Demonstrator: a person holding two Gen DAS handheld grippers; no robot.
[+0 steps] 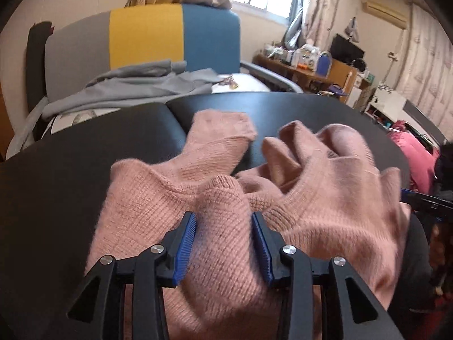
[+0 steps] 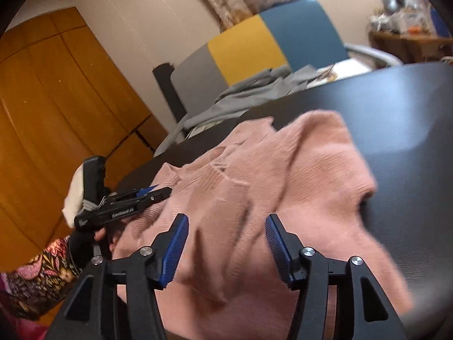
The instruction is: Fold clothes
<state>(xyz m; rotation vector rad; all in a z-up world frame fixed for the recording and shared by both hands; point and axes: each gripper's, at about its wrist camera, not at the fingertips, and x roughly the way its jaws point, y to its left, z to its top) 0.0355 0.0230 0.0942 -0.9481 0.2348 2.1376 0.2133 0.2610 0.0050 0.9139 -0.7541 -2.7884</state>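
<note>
A pink knitted sweater (image 1: 311, 198) lies crumpled on the black table (image 1: 70, 170). My left gripper (image 1: 223, 221) has a raised fold of the sweater between its blue pads (image 1: 187, 243), the jaws partly apart and pressed on the bunched knit. My right gripper (image 2: 226, 226) hovers over the sweater (image 2: 283, 170) with its jaws wide apart and cloth lying between them, not pinched. The left gripper also shows in the right wrist view (image 2: 158, 192), at the sweater's left edge. The right gripper's tip shows at the right edge of the left wrist view (image 1: 424, 201).
A chair with grey, yellow and blue back (image 1: 147, 36) stands behind the table, with grey clothing (image 1: 136, 87) draped on it. A wooden wardrobe (image 2: 56, 113) is on the left. A cluttered desk (image 1: 311, 65) and pink clothes (image 1: 410, 147) are on the right.
</note>
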